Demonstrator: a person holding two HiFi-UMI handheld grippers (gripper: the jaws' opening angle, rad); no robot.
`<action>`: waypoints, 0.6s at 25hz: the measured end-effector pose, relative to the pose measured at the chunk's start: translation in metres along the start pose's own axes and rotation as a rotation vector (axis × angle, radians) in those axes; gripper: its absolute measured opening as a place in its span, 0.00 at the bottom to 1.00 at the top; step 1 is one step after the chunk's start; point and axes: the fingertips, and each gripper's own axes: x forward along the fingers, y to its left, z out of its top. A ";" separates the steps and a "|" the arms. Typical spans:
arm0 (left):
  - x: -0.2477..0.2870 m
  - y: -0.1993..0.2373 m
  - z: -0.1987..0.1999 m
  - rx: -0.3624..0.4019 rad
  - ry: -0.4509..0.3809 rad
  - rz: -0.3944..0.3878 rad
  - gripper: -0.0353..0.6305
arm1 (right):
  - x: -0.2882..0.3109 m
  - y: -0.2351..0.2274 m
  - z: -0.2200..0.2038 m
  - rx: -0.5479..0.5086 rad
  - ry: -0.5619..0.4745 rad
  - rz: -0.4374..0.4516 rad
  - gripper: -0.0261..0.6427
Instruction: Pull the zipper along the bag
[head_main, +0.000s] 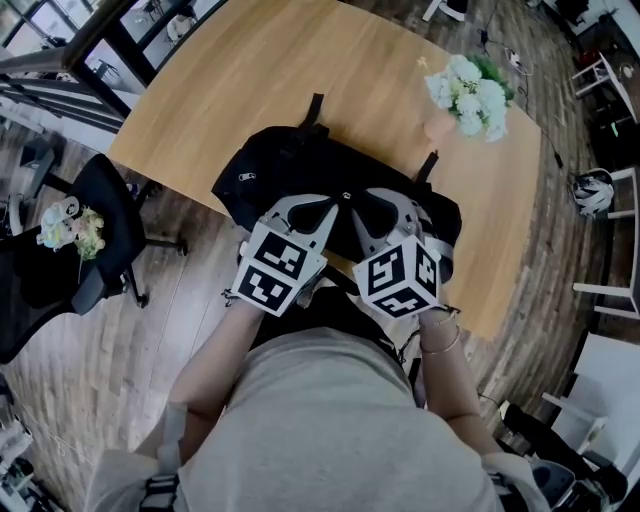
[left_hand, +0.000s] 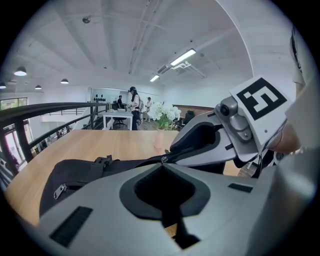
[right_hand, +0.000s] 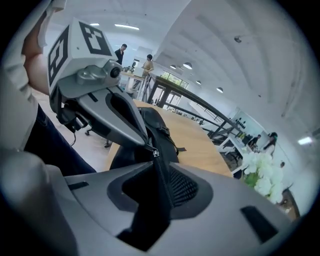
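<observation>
A black bag (head_main: 290, 165) lies on the wooden table (head_main: 250, 70) near its front edge. Both grippers meet tip to tip on top of the bag. My left gripper (head_main: 335, 200) is shut, and its tips come right to the small metal zipper slider (right_hand: 155, 153). My right gripper (head_main: 352, 198) is shut on the bag's zipper edge; black zipper tape runs down between its jaws in the right gripper view. The left gripper view shows the slider (left_hand: 163, 160) at the point where the two grippers touch. The jaws hide the rest of the zipper line.
A vase of white flowers (head_main: 468, 95) stands at the table's far right. A second zipper pull (head_main: 247, 177) hangs on the bag's left side. A black office chair (head_main: 95, 230) stands left of the table. People stand at desks far behind.
</observation>
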 end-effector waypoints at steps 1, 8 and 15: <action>0.000 0.000 -0.001 0.000 0.001 0.003 0.08 | 0.001 0.001 -0.001 -0.013 0.005 -0.002 0.20; 0.000 0.001 -0.006 -0.003 0.013 0.022 0.08 | 0.003 0.011 -0.005 -0.037 0.015 0.016 0.10; -0.005 0.008 -0.010 0.006 0.019 0.044 0.08 | -0.001 0.010 -0.006 0.050 -0.019 0.015 0.09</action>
